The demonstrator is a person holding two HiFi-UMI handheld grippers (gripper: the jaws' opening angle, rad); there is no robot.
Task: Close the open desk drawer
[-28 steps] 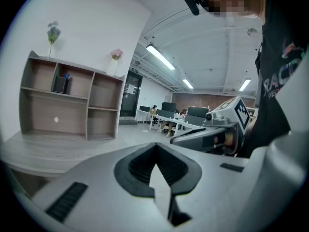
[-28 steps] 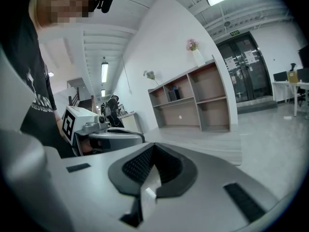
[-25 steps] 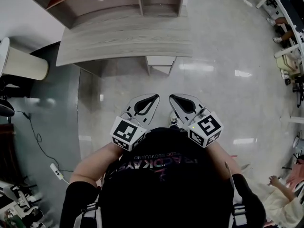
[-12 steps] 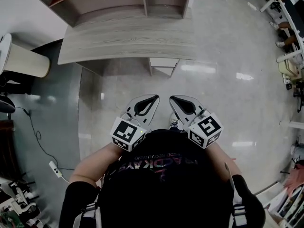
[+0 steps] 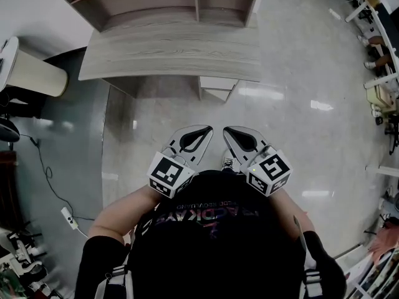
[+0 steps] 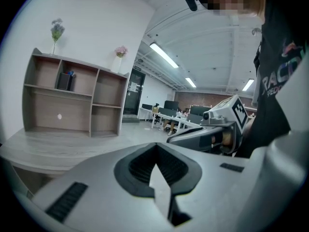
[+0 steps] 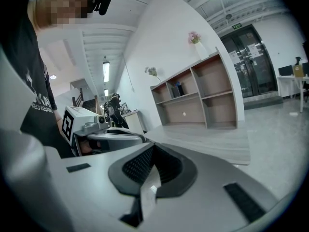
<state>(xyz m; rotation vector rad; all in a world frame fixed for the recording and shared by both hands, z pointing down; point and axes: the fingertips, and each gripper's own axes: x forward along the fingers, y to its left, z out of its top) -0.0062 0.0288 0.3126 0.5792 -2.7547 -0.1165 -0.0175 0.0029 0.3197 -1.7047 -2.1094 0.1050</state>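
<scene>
Cable (image 5: 45,170) trails over the dark floor at the far left to a white power strip (image 5: 68,217), and above it in the head view stands a cream cylinder (image 5: 36,80). Just right of that is the grey wood-grain desk (image 5: 168,48), with an open-fronted shelf unit (image 5: 162,2) along its far edge. The drawer (image 5: 217,87) juts out, open, from under the desk's front edge toward its right end, pale and box-like. The left gripper (image 5: 204,129) is held close to the person's chest, well short of the drawer, its jaws clenched together on nothing. The right gripper (image 5: 227,130) sits just beside it, its jaws likewise pressed together and empty, both pointing toward the desk. White office desks (image 5: 380,17) line the far right.
</scene>
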